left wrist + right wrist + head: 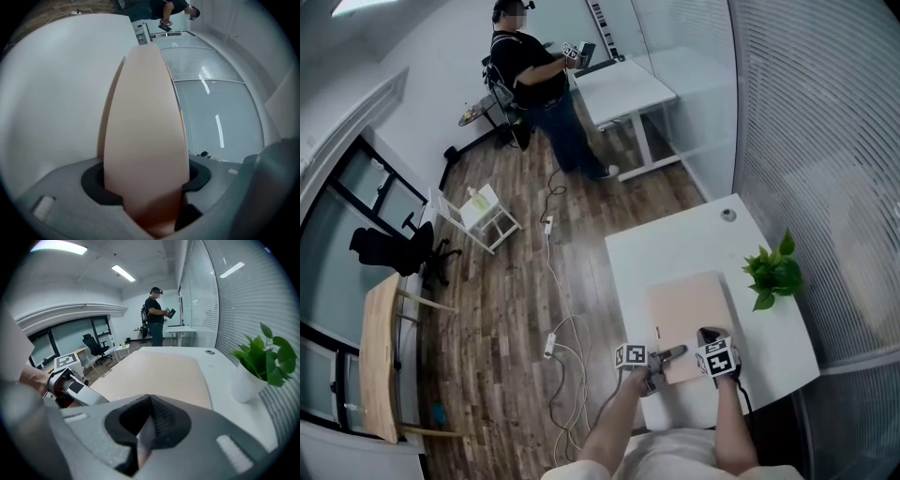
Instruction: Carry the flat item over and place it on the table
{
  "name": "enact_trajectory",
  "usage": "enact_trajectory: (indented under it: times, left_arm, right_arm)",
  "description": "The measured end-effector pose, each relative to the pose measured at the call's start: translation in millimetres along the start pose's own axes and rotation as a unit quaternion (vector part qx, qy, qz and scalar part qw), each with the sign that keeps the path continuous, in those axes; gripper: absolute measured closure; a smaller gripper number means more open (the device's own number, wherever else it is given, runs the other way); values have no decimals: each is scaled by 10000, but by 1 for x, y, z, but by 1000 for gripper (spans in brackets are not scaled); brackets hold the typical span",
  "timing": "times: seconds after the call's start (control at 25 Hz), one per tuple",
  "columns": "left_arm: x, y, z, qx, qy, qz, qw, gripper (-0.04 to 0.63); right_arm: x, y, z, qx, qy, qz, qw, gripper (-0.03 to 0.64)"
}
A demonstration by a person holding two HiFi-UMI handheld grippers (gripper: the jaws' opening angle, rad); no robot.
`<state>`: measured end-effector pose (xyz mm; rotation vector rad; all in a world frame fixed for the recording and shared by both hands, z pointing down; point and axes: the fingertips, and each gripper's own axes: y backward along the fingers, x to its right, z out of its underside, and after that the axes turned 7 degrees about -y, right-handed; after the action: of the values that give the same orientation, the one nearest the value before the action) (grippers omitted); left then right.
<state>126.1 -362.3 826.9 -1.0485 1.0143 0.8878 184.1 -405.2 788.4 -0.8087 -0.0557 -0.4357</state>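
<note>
A flat pinkish-beige board [689,314] lies on the near half of a white table [675,244]. My left gripper [670,354] is shut on the board's near left edge. In the left gripper view the board [143,131] runs edge-on out from between the jaws of the left gripper [145,187]. My right gripper [710,337] sits at the board's near right edge. In the right gripper view the jaws of the right gripper [149,401] are pressed together on a thin pale edge, and the board [159,373] stretches ahead over the table.
A potted green plant [773,272] stands at the table's right edge, close to my right gripper [265,357]. A glass wall with blinds runs along the right. Cables [562,347] lie on the wooden floor to the left. A person [539,80] stands by a far white desk [623,89].
</note>
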Motion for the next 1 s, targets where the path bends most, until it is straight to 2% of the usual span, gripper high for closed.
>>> enact_trajectory:
  times: [0.16, 0.36, 0.56, 1.0]
  left_arm:
    - [-1, 9, -11, 159, -18, -152, 9998, 295]
    - [-2, 26, -22, 473, 26, -253, 9986, 295]
    - [-9, 29, -16, 324, 4, -456, 9984, 288]
    - [-9, 38, -10, 286, 79, -647, 9975, 288]
  right_arm:
    - [3, -3, -8, 184, -97, 105, 9997, 615]
    - [2, -3, -13, 133, -196, 160, 9996, 615]
    - [3, -7, -9, 86, -138, 190, 9997, 615]
    - [-7, -4, -12, 23, 15, 144, 9999, 615]
